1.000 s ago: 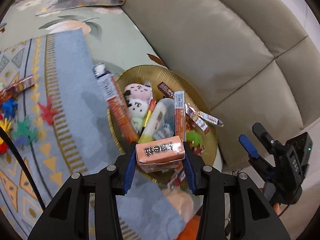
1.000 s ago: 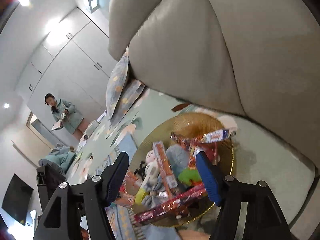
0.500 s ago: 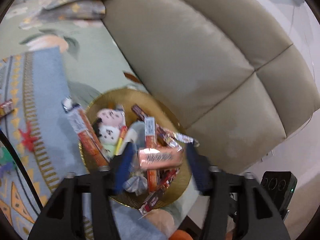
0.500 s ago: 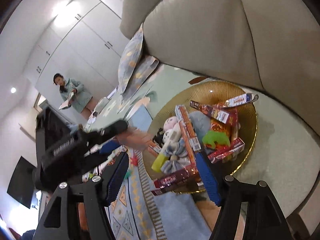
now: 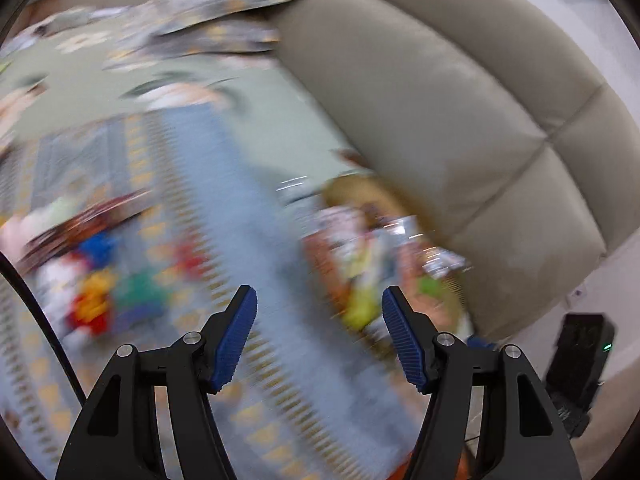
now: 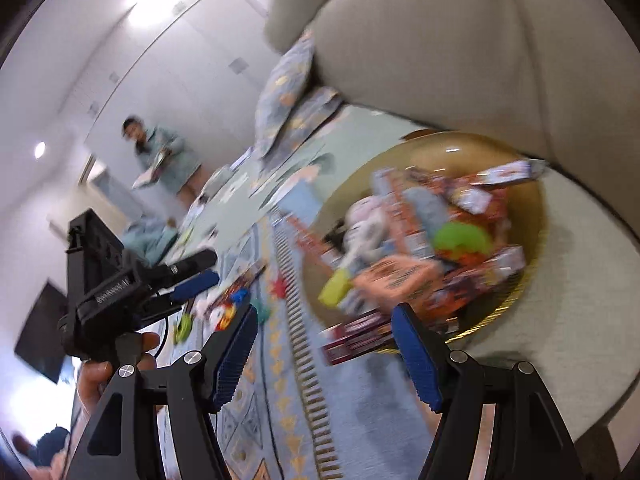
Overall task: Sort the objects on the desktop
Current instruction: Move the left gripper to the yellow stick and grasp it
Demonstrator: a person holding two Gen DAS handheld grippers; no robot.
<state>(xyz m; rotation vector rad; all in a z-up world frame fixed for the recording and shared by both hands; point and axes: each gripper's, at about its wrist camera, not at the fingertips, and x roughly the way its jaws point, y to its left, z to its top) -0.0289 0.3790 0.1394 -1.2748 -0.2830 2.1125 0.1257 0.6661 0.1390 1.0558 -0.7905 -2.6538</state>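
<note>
Both the left gripper and right gripper have jaws spread, empty. The small pink cardboard box lies in the round gold tray; likely light, stiff, best pinched across its narrow sides.

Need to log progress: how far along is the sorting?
Partly done. The gold bowl already holds snacks and toys, including a pink box. Both the left gripper and right gripper are open and empty. Colourful toys remain on the blue mat.
</note>
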